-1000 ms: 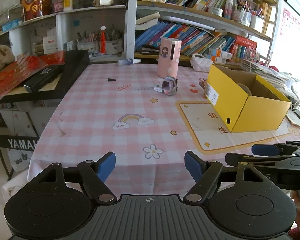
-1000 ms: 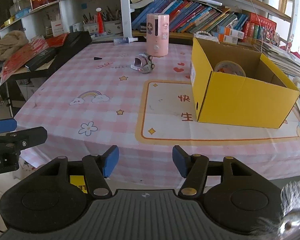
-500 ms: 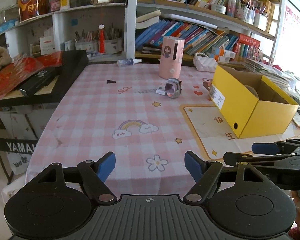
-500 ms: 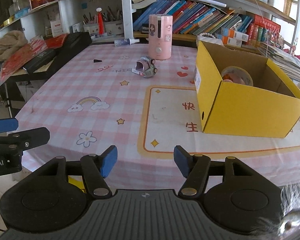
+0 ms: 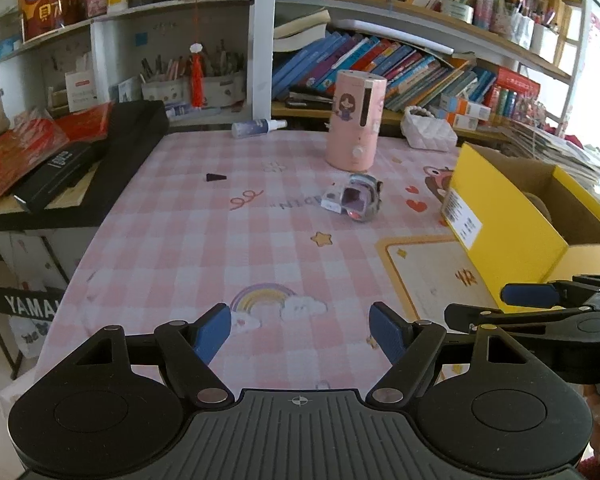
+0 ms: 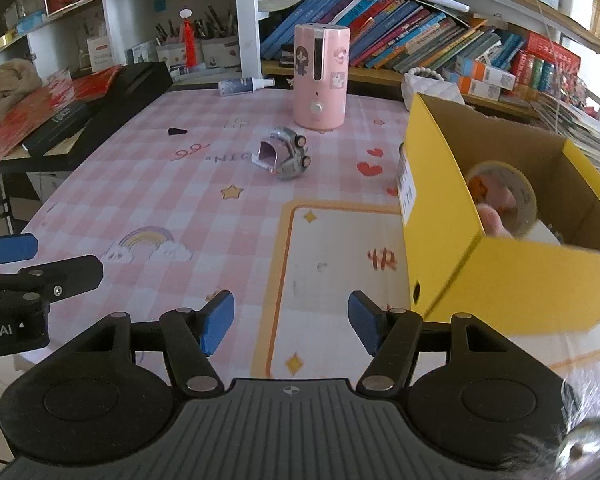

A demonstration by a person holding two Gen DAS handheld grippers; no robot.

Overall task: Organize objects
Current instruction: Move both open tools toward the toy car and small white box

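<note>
A small grey toy vehicle (image 5: 354,200) (image 6: 286,154) lies on its side on the pink checked tablecloth (image 5: 220,248), in front of a pink cylinder (image 5: 354,120) (image 6: 320,76). An open yellow box (image 5: 512,232) (image 6: 480,264) stands at the right with a tape roll (image 6: 504,196) inside. My left gripper (image 5: 300,330) hangs open over the near table, with nothing between its blue pads. My right gripper (image 6: 292,318) is also open and empty, close to the box's near corner. Both are well short of the toy.
A small black cone (image 5: 216,177) and a spray bottle (image 5: 258,127) lie toward the back left. A black case (image 5: 112,160) with red packets borders the table's left edge. Bookshelves (image 5: 400,68) and a white quilted bag (image 5: 428,130) stand behind.
Both grippers have moved forward over the table, so the toy, the pink cylinder and the yellow box look nearer. The right jaws stand slightly wider than before.
</note>
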